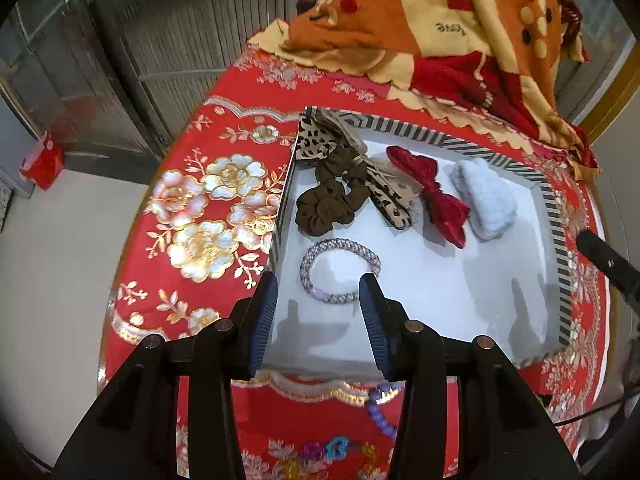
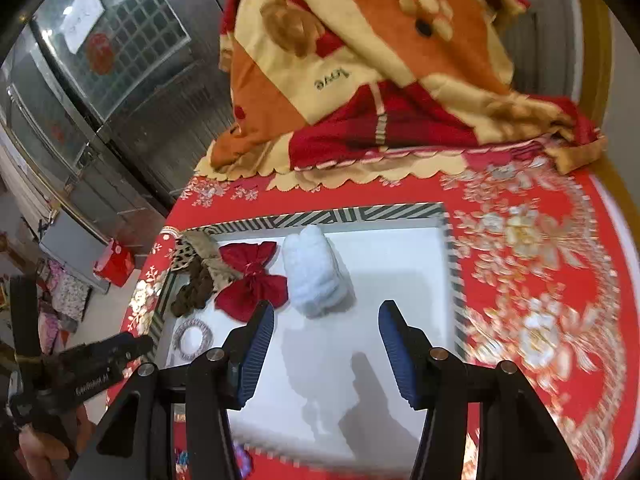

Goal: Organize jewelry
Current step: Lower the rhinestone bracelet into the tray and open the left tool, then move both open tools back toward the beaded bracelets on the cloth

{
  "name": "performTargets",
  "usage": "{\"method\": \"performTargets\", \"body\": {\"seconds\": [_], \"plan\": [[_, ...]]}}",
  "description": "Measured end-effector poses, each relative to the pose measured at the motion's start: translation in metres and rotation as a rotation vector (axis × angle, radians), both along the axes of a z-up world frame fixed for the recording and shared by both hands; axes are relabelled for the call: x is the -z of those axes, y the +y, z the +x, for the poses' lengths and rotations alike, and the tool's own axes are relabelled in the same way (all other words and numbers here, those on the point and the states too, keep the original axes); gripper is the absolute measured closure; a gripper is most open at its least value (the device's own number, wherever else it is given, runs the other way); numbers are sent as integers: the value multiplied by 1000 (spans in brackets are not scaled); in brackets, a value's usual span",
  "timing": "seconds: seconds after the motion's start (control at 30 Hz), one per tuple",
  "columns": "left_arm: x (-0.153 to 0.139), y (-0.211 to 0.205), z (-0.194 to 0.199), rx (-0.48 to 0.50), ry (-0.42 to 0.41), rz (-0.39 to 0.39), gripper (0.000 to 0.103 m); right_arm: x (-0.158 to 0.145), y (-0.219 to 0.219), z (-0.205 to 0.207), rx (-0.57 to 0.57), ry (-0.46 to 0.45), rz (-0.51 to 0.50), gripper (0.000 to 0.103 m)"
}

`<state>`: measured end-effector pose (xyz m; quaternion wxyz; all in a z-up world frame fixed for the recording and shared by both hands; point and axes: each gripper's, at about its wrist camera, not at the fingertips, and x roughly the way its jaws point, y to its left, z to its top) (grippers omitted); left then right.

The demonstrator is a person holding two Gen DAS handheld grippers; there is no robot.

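A white tray with a striped rim lies on the red floral cloth. In it lie a brown scrunchie, a leopard-print bow, a red bow, a fluffy pale-blue hair piece and a braided grey hair ring. My left gripper hangs open just above the ring, nothing between its pads. My right gripper is open over the bare tray floor, near the fluffy piece.
A purple bead bracelet and small coloured beads lie on the cloth in front of the tray. A folded orange and red blanket sits behind it. Metal doors stand to the left, beyond the table edge.
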<state>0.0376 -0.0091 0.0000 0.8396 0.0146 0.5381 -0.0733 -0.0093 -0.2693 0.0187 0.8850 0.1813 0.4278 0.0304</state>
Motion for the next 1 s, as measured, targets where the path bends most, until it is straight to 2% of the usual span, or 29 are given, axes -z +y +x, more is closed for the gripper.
{"method": "performTargets", "body": {"seconds": [0.17, 0.3, 0.5, 1.0], "plan": [[-18, 3, -27, 8, -57, 16, 61, -12, 8, -40, -9, -2, -17, 51], [-25, 4, -47, 23, -71, 18, 61, -17, 23, -72, -37, -16, -85, 51], [-29, 5, -77, 46, -88, 21, 61, -22, 36, -120, -31, -52, -102, 51], [-30, 10, -130, 90, -111, 39, 61, -16, 54, -182, -5, -1, -125, 51]]}}
